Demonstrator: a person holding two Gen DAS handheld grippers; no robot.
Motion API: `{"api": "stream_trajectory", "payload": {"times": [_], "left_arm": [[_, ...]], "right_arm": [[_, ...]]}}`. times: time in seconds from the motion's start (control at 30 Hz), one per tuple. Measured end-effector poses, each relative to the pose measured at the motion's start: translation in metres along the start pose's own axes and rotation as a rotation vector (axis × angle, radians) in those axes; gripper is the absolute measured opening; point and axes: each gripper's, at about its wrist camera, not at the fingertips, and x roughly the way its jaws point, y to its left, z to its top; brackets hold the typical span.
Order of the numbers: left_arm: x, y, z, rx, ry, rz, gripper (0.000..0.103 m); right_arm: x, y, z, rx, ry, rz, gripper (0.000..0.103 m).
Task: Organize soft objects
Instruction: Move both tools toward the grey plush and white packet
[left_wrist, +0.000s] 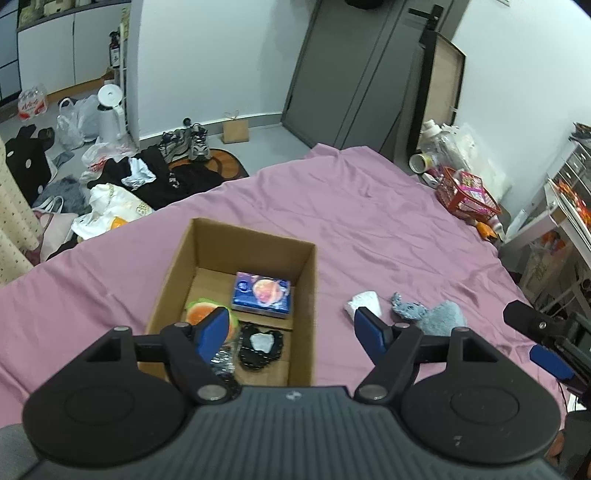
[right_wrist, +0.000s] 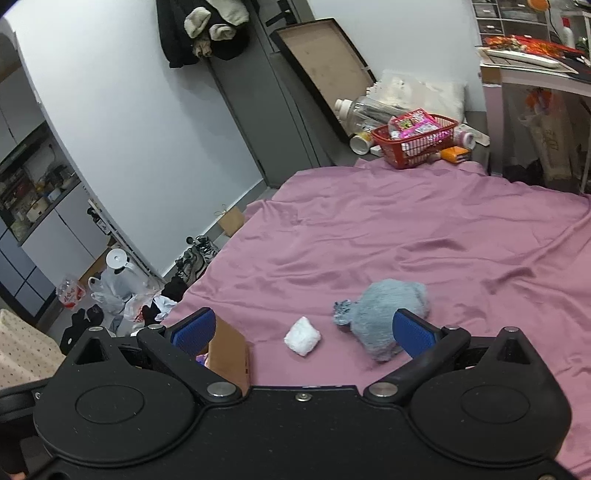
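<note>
Both grippers hover with fingers spread and empty. The cardboard box already holds some items; the grey plush and white pouch lie on the bed, probably next for the right gripper.

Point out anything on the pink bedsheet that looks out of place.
Two soft items lie loose on the pink bedsheet, outside the open cardboard box: a small white wad and a fluffy grey-blue pouch. Nothing looks spilled or damaged.
</note>
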Motion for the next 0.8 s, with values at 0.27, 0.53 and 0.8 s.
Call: {"api": "stream_trajectory", "payload": {"times": [0.27,0.53,0.8], "left_arm": [[0.003,-0.031,-0.008,0.028,0.001,-0.014,0.073],[0.004,-0.054,-0.011,0.014,-0.026,-0.031,0.073],[0.013,-0.079,-0.012,0.043,-0.026,-0.061,0.073]], "right_arm": [[-0.015,-0.031,0.009,0.051,0.005,0.018,0.103],[-0.024,-0.061,0.016,0.106,0.010,0.008,0.103],[-0.029,-0.087,0.020,0.153,-0.006,-0.004,0.103]]}}
